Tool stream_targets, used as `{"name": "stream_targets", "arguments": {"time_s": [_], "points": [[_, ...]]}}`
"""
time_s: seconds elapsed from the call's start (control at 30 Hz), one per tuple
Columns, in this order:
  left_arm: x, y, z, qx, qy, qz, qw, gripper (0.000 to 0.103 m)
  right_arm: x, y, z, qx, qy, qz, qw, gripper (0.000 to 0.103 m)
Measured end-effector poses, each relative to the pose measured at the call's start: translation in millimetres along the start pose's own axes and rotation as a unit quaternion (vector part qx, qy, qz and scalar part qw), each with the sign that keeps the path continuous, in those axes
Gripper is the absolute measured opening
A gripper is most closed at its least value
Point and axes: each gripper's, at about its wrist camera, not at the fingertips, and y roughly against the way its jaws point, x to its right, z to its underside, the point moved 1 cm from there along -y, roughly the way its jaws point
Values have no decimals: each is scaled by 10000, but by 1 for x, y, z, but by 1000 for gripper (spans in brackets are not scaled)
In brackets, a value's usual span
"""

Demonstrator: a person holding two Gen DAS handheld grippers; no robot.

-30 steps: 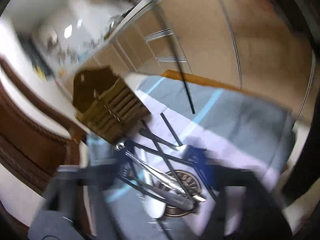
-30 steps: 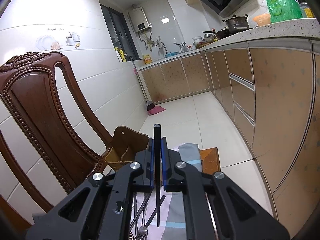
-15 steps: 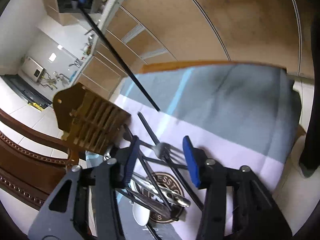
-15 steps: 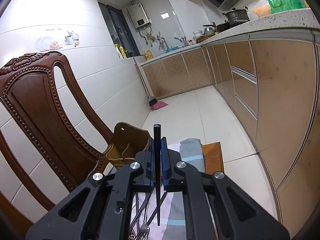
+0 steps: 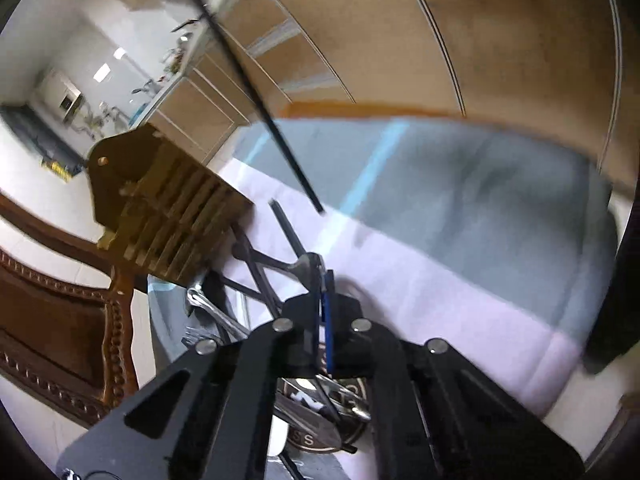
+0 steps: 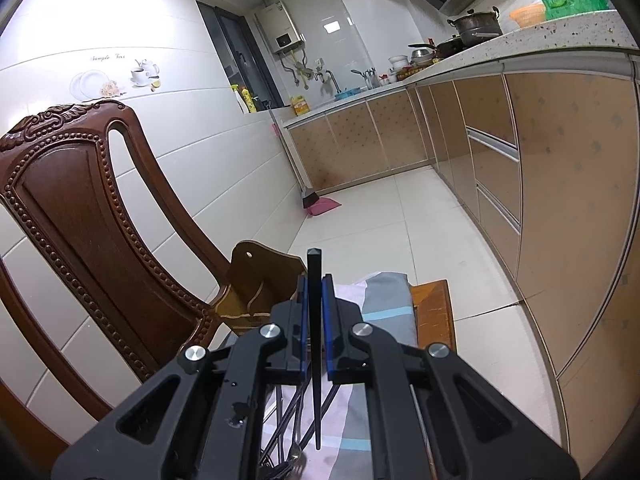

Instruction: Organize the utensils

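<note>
My left gripper (image 5: 323, 278) points down at a heap of metal utensils (image 5: 240, 320) and black chopsticks lying on a grey and lilac cloth (image 5: 440, 280). Its jaws are closing and the blue pads now meet on the head of a fork (image 5: 304, 265). My right gripper (image 6: 316, 280) is shut on a black chopstick (image 6: 315, 320), held upright above the cloth. That chopstick (image 5: 280, 140) crosses the left wrist view as a slanted black stick. A wooden utensil holder (image 5: 160, 200) stands at the cloth's far left corner, just past the heap.
A carved brown chair (image 6: 80, 220) stands close on the left, behind the holder (image 6: 256, 280). Tan kitchen cabinets (image 6: 560, 200) run along the right. The wooden table edge (image 6: 432, 308) shows beyond the cloth, and white floor tiles lie past it.
The left gripper came down onto the utensil heap and its jaws went from wide apart to shut around the fork's head. The right gripper and its chopstick stayed put.
</note>
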Motion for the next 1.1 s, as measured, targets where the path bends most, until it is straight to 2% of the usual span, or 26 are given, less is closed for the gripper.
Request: {"name": "stream_targets", "arguments": {"time_s": [0.13, 0.23, 0.33, 0.37, 0.47, 0.5, 0.73, 0.87, 1.1], "points": [[-34, 32, -7, 432, 758, 312, 9957, 1, -2, 4, 1, 37, 49, -42, 10000, 7], [-56, 56, -12, 785, 1268, 631, 9868, 1, -4, 9, 3, 92, 122, -42, 9999, 7], [-75, 77, -15, 1079, 1665, 759, 9772, 1, -5, 14, 3, 138, 151, -56, 9998, 7], [-81, 80, -15, 1090, 1784, 839, 9743, 1, -7, 16, 2, 147, 158, -70, 9997, 7], [-101, 89, -14, 1103, 2354, 1147, 9588, 1, -11, 25, 0, 223, 143, -128, 9996, 7], [-110, 94, -13, 1089, 2638, 1216, 9506, 1, -13, 29, -1, 266, 158, -134, 9994, 7], [-146, 124, -1, 972, 3526, 1257, 9222, 1, -38, 53, 0, 397, 366, -248, 9982, 7], [-147, 134, 3, 982, 3531, 1033, 9247, 1, -50, 55, 4, 356, 483, -249, 9979, 7], [-158, 149, 10, 1131, 3620, 1013, 9198, 1, -72, 53, -1, 429, 614, -184, 9970, 7]]}}
